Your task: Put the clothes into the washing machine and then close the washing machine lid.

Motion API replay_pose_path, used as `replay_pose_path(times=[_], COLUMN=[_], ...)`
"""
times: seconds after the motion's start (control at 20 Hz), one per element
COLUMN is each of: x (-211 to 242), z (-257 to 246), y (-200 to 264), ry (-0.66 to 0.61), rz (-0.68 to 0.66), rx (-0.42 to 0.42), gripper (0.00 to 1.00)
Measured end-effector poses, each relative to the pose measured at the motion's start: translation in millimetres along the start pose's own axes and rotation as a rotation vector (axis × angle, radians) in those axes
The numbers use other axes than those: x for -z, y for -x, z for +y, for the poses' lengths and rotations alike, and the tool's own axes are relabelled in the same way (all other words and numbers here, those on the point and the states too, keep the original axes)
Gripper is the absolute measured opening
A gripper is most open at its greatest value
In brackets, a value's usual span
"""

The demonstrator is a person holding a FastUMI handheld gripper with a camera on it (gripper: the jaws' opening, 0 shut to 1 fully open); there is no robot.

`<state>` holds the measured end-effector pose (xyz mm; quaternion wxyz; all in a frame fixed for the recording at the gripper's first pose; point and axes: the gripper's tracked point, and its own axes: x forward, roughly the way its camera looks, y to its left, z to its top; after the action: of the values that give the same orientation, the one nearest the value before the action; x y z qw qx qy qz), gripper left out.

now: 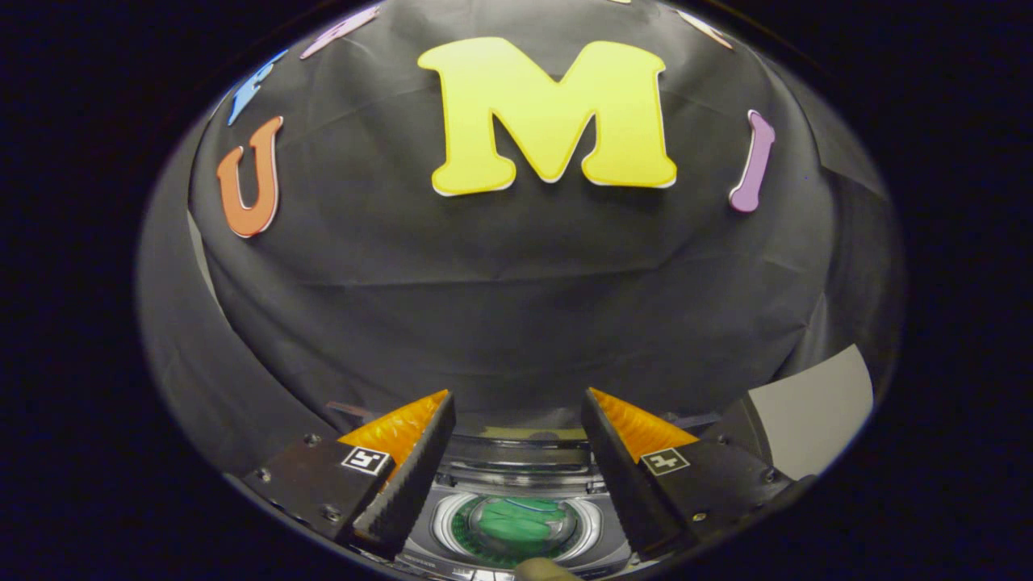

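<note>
Nearest, at the very bottom between the fingers, a small rounded olive-tan bit (542, 570), too cut off to identify. Tool (518, 476) held spread wide, its two fingers well apart, ridged inner faces turned toward each other, nothing between them or touching either. Probably kept that way because nothing needs carrying at this point: raised above the machine and aimed forward rather than down.

Just ahead and below, framed in the gap between the fingers, the washing machine (516, 472), seen from above. Grey top, pale ring around a round window. Lid (524, 523) apparently down over the drum, judging from the glassy sheen across the window, though the steep angle leaves that uncertain. Beneath that sheen, the clothes (516, 524): a green, softly crumpled bundle lying inside the drum, darker green rim around it. Looks like the loading step is done, and likely the closing too.

Beyond the right finger, a pale grey panel (815, 407), tilted, purpose unclear. Farthest back, the booth's black cloth wall (516, 298), creased, rising behind the machine.
</note>
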<state>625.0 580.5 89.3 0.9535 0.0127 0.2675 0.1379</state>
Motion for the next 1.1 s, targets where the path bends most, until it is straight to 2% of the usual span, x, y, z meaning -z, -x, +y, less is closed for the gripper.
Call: replay_pose_path(times=[0.35, 1.1], x=[19.1, 26.7], z=[-6.8, 0.8], y=[-45.6, -29.1], ry=[-0.032, 0.001], rz=[0.106, 0.031], rx=[0.041, 0.031], gripper=[0.98, 0.98])
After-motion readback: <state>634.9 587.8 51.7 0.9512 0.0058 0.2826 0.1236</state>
